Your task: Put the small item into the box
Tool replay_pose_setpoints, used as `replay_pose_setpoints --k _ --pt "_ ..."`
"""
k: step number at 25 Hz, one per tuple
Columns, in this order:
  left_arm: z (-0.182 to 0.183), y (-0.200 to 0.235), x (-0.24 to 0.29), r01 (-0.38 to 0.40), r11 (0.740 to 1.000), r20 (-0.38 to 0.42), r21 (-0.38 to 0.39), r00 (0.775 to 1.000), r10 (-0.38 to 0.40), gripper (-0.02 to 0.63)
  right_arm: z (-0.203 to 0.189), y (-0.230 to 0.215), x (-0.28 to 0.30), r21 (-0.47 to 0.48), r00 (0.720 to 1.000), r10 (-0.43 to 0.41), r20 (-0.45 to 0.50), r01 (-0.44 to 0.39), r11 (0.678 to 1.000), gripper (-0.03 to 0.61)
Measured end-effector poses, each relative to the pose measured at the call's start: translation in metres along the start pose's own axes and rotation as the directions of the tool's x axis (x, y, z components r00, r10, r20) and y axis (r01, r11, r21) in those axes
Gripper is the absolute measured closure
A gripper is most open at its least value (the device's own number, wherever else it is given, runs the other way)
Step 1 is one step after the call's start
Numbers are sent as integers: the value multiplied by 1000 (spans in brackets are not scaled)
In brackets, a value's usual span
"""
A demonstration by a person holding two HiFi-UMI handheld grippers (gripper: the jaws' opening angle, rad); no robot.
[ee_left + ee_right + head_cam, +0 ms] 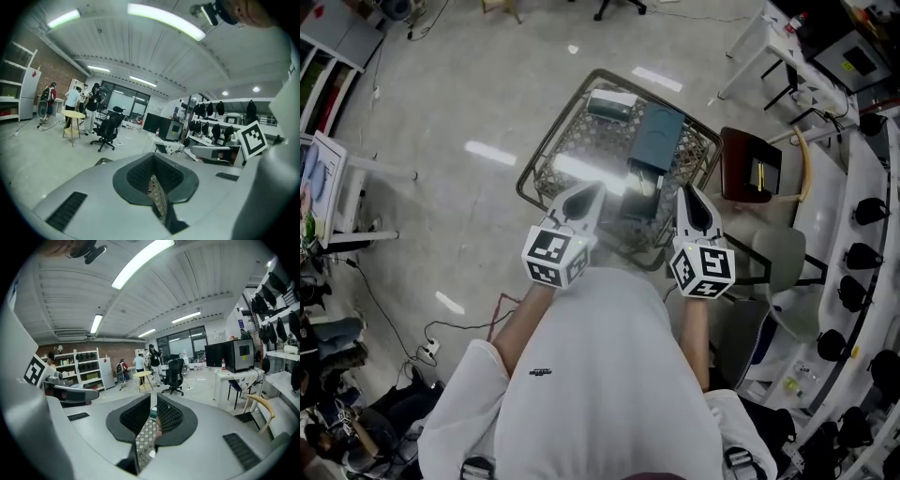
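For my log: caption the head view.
Left gripper and right gripper hover empty above the table with a dark box.

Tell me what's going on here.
A person stands at a glass table with a claw in each hand, both held near its close edge. The left claw has its jaws together. The right claw has its jaws a crack apart with nothing between them. The dark box and a small grey item lie further out on the table, and neither is touched.
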State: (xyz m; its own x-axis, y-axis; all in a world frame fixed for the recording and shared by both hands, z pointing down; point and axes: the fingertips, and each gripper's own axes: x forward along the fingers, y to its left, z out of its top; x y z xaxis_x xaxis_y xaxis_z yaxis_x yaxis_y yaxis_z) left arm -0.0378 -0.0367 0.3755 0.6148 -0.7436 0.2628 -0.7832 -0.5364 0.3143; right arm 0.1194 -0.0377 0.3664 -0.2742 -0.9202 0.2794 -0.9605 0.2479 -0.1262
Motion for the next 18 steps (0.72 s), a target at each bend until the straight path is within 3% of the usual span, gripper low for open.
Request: replay_pose_setpoints --k 11,18 --pt "19 -11 -17 7 1000 54 19 999 -8 612 23 7 -29 -59 997 3 80 2 998 545" --pt "23 -16 -23 5 1000 69 17 998 -6 612 15 11 -30 -63 998 13 63 -9 998 549"
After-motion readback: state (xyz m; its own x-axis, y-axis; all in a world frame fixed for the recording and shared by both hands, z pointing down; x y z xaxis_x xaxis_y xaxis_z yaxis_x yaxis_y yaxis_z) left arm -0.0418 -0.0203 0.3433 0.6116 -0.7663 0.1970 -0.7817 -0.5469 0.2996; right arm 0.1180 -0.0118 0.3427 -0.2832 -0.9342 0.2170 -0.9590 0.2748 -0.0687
